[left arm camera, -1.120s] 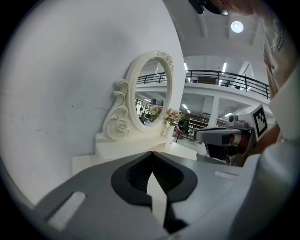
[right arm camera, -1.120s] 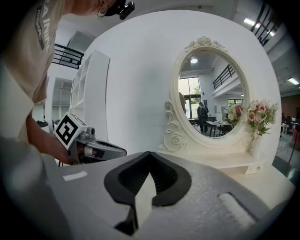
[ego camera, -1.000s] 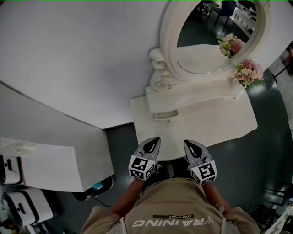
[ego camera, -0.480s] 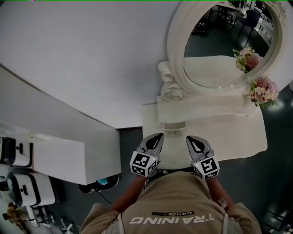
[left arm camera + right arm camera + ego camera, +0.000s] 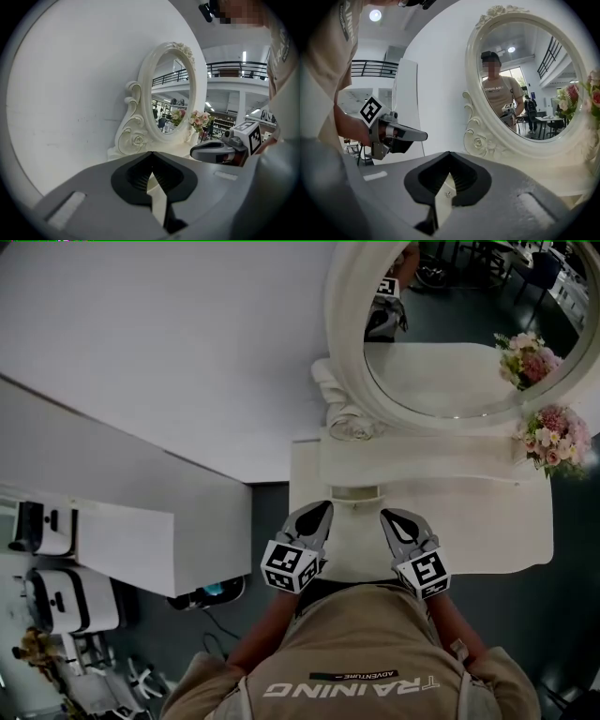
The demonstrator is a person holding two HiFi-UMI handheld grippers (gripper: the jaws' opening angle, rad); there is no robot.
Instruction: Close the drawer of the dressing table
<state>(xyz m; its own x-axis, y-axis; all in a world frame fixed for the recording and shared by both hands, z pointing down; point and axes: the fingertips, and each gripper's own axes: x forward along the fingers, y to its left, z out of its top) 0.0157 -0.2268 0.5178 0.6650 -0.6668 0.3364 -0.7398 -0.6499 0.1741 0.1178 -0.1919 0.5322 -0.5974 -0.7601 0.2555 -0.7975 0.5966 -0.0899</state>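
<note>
White dressing table (image 5: pixel 487 521) sits nearer than a second ago; left gripper (image 5: pixel 322 507) and right gripper (image 5: pixel 386 515) still hover at its front, both pinched shut, empty.

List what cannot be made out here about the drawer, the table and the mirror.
- Drawer: too small in the head view to tell how far it stands out; neither gripper view shows it.
- Table, front edge: in the head view it is covered by the torso, the left gripper and the right gripper.
- Mirror, top: cut off by the head view's upper edge.
</note>
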